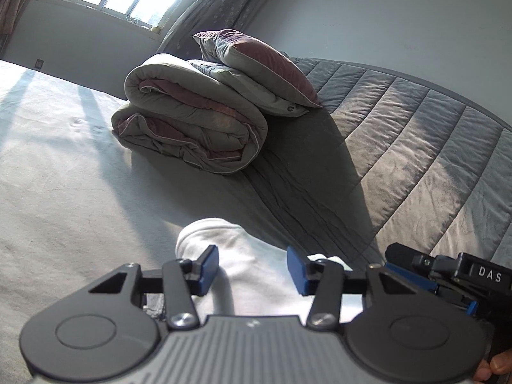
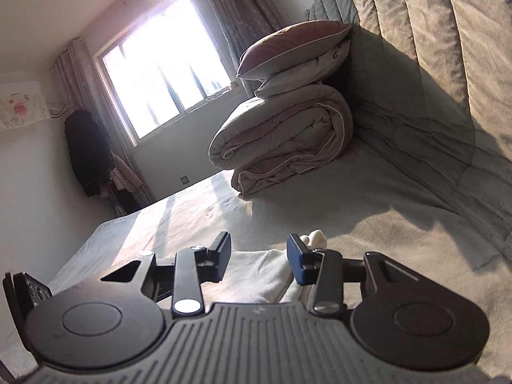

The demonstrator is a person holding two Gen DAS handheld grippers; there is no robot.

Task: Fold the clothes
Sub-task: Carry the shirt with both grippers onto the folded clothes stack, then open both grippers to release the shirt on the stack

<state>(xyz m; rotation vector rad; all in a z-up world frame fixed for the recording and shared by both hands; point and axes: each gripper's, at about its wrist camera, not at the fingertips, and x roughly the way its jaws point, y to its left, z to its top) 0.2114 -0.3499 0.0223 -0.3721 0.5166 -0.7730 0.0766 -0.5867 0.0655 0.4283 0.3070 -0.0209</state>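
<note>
A white folded cotton garment [image 1: 256, 265] lies on the bed with the pale grey fleece sheet [image 1: 64, 192], near its edge and right under both tools. The left tool [image 1: 252, 267] hovers over the garment's rounded fold with its blue-padded fingers [image 1: 209, 267] spread apart; white cloth shows in the gap between them, but the pads are not pressing on it. The right tool [image 2: 259, 260] sits just beside it, also over the white cloth [image 2: 265, 275], its jaws parted and nothing pinched; a small bunched tip of white fabric [image 2: 315, 238] pokes up behind its blue pad. In the left wrist view the right tool [image 1: 448, 278] appears at the lower right edge, close alongside, with a fingertip of the person's hand [image 1: 499, 364] showing below it.

Farther up the bed rests a rolled grey and dusty-pink quilt [image 1: 188, 124] with a matching pillow [image 1: 256, 64] stacked on top, against the grey quilted padded headboard [image 1: 416, 134]. Sun streams through the window [image 2: 163, 73], flanked by patterned curtains [image 2: 236, 16].
</note>
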